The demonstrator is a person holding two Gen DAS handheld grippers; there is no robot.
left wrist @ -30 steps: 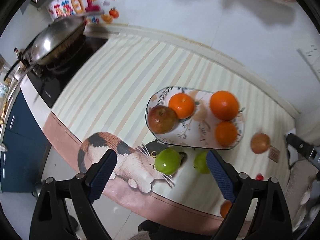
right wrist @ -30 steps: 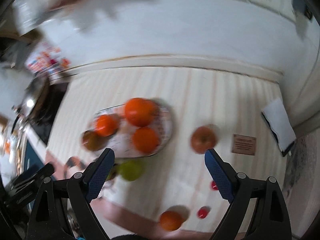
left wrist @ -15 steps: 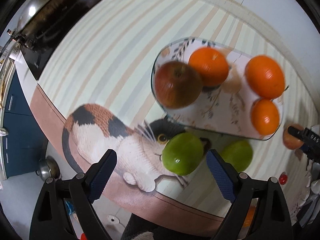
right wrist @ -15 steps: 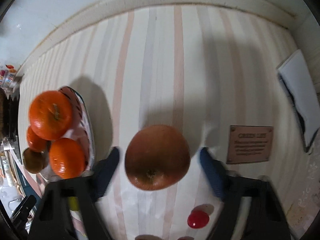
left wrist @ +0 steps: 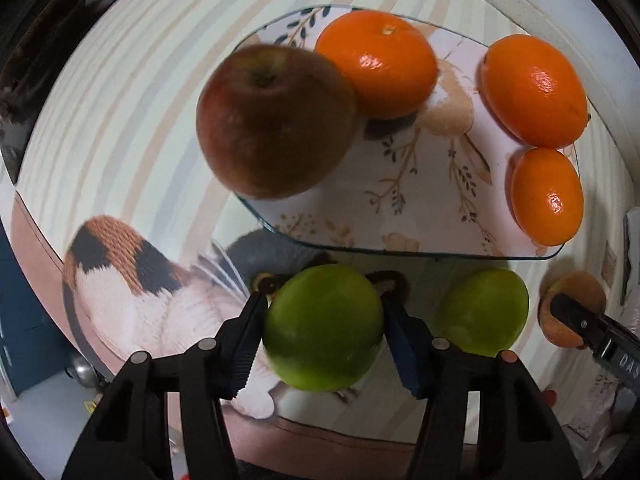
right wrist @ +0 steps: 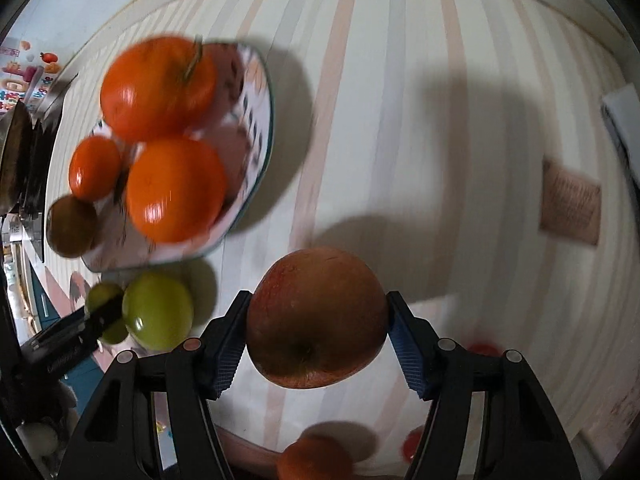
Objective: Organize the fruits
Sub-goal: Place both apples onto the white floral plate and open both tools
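Both tongs clamped: your left gripper [left wrist: 323, 322] has just closed on the round green apple [left wrist: 323, 327] beside the floral oval plate's [left wrist: 420, 208] near edge, right gripper [right wrist: 318, 322] on the reddish-brown apple [right wrist: 316, 318]. Round skins, narrow pads; a fast lift could slip either.

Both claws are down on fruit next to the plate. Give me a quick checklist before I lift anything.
1. Left claw on the green apple: its jaws have just been closing and both pads now touch the apple's sides. Ok.
2. Right claw on the red apple: pads against both sides. Ok.
3. Free room on the plate: the bare middle and front look wide enough. Ok.
4. Second green apple clear of the left claw: a gap shows. Ok.
5. Grip firm enough to lift: cannot tell.
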